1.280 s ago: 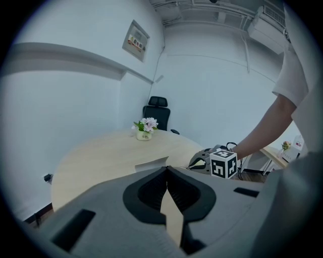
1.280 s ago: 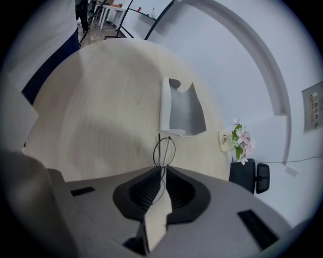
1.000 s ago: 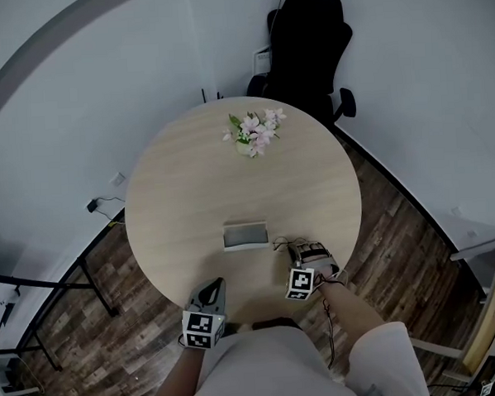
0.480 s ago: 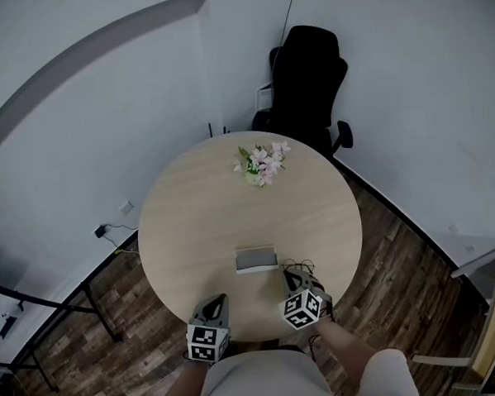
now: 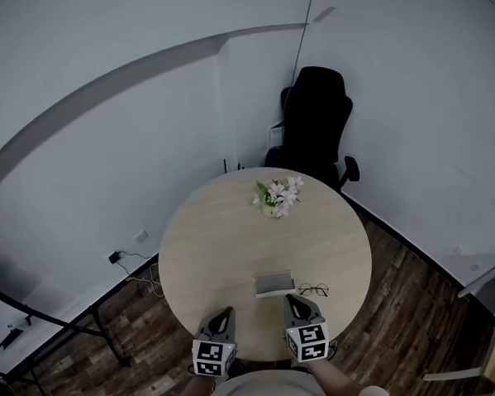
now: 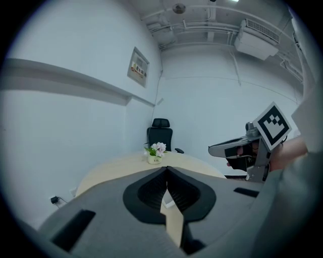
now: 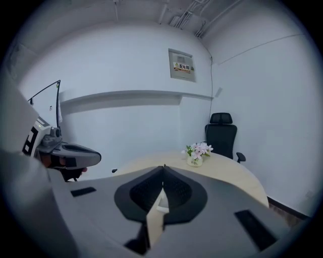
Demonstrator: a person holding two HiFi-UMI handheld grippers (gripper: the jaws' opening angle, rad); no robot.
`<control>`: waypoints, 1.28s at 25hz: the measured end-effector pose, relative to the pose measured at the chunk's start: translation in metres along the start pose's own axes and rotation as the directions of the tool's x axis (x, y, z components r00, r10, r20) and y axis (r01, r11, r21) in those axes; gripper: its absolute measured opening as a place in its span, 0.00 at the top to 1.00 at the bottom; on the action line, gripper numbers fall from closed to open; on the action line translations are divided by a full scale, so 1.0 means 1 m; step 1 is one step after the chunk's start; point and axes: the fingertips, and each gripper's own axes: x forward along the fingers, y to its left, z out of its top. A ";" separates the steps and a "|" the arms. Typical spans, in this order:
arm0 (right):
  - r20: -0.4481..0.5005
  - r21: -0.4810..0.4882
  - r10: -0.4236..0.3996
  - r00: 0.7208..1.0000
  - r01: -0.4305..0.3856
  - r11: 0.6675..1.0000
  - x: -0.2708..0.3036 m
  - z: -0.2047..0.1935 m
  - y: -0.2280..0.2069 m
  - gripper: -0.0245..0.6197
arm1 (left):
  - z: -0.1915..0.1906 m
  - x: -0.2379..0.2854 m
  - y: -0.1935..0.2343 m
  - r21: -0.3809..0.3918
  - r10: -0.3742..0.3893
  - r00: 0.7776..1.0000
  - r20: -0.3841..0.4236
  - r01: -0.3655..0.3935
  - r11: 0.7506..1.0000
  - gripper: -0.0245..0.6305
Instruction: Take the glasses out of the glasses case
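The grey glasses case (image 5: pixel 273 283) lies on the round wooden table (image 5: pixel 225 236), toward its near edge. The thin-framed glasses (image 5: pixel 314 290) rest on the tabletop just right of the case, outside it. My left gripper (image 5: pixel 223 316) hovers at the near table edge, left of the case, shut and empty. My right gripper (image 5: pixel 293 303) hangs beside it, just short of the case and glasses, also shut on nothing. In the left gripper view the jaws (image 6: pixel 166 171) meet at their tips. The right gripper view shows its jaws (image 7: pixel 163 169) pressed together too.
A small pot of pink flowers (image 5: pixel 278 197) stands at the far side of the table. A black office chair (image 5: pixel 318 131) sits behind it against the white wall. Dark wood floor surrounds the table, with a cable and socket (image 5: pixel 118 258) at the left.
Both grippers have lifted off the table and drawn back toward the body. The right gripper has rolled upright and left the glasses lying beside the case. The head view has risen.
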 end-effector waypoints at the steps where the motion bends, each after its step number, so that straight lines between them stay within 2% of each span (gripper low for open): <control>1: 0.013 0.008 -0.001 1.000 0.000 1.000 -0.002 0.003 0.006 0.94 | 0.003 -0.003 0.004 0.001 0.001 1.000 0.012 -0.001 1.000 0.95; 10: 0.062 0.082 0.014 0.998 -0.019 0.996 -0.005 0.009 0.048 0.94 | 0.021 -0.016 0.017 0.011 -0.034 0.997 0.073 0.033 0.999 0.95; 19: 0.088 0.125 -0.019 0.996 0.007 0.992 -0.018 0.012 0.058 0.94 | 0.028 -0.028 0.013 0.036 -0.079 0.993 0.092 0.076 0.996 0.95; 27: 0.101 0.148 -0.015 0.995 0.000 0.989 -0.020 0.012 0.066 0.94 | 0.033 -0.032 0.003 0.035 -0.123 0.987 0.107 0.120 0.992 0.95; 32: 0.123 0.134 -0.006 0.992 -0.011 0.991 -0.013 0.024 0.067 0.94 | 0.044 -0.025 0.007 0.051 -0.126 0.984 0.130 0.120 0.991 0.95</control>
